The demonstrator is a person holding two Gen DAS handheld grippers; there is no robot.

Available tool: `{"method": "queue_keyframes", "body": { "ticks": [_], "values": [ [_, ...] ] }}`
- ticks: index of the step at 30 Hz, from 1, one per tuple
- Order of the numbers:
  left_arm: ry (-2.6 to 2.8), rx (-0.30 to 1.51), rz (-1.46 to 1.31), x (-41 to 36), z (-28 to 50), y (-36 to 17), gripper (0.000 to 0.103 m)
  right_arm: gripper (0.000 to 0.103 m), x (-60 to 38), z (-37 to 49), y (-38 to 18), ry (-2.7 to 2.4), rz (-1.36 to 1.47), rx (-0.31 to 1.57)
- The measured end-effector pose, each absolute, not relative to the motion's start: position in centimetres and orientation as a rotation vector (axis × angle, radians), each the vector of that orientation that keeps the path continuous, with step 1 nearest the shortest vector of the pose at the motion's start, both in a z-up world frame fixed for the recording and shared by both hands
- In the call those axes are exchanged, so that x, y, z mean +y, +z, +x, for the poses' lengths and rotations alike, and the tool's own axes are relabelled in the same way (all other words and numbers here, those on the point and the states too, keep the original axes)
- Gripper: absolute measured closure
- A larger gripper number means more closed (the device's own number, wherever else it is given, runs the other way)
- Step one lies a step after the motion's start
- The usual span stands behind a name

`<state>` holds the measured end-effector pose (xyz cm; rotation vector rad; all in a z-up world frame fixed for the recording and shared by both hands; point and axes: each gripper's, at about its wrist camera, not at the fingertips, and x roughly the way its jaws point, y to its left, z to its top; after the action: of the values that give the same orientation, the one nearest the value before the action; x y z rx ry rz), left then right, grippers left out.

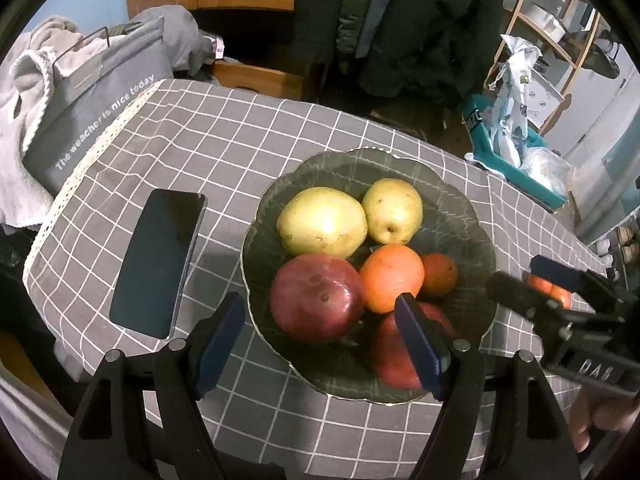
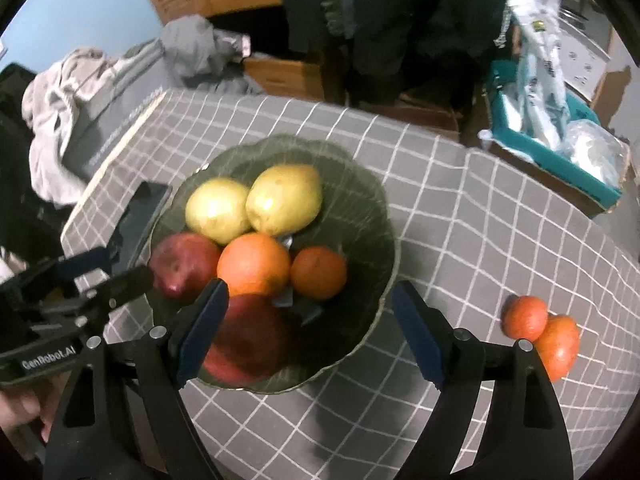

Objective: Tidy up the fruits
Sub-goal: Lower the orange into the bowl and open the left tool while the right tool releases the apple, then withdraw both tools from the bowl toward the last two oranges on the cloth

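Note:
A dark glass plate on the checked tablecloth holds two yellow pears, two red apples, an orange and a small tangerine. My left gripper is open and empty over the plate's near edge. My right gripper is open and empty above the plate's near right side. Two small red-orange fruits lie on the cloth to the right of the plate, partly hidden in the left wrist view.
A dark phone lies left of the plate. A grey bag with clothes sits at the table's left edge. A teal box with plastic bags stands past the right edge. Coats hang behind the table.

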<state>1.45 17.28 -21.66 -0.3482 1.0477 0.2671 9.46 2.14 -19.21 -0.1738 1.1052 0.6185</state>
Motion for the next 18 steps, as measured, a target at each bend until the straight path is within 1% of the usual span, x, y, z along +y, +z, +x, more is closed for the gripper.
{"method": "queue_keyframes", "body": {
  "ticks": [12, 13, 15, 18],
  "values": [
    [0.219, 0.969, -0.315, 14.8, 1.5, -18.0, 0.024, 0.019, -1.1, 9.0, -13.9, 0.513, -0.200, 0.943],
    [0.215, 0.959, -0.309, 14.5, 1.5, -17.5, 0.024, 0.019, -1.4, 8.9, -13.5, 0.509, -0.200, 0.931],
    [0.205, 0.933, -0.293, 13.8, 1.4, -16.5, 0.020, 0.019, -1.8, 8.7, -12.6, 0.497, -0.204, 0.903],
    [0.196, 0.894, -0.263, 12.8, 1.3, -15.0, 0.018, 0.019, -2.9, 8.3, -11.2, 0.482, -0.198, 0.860]
  ]
}}
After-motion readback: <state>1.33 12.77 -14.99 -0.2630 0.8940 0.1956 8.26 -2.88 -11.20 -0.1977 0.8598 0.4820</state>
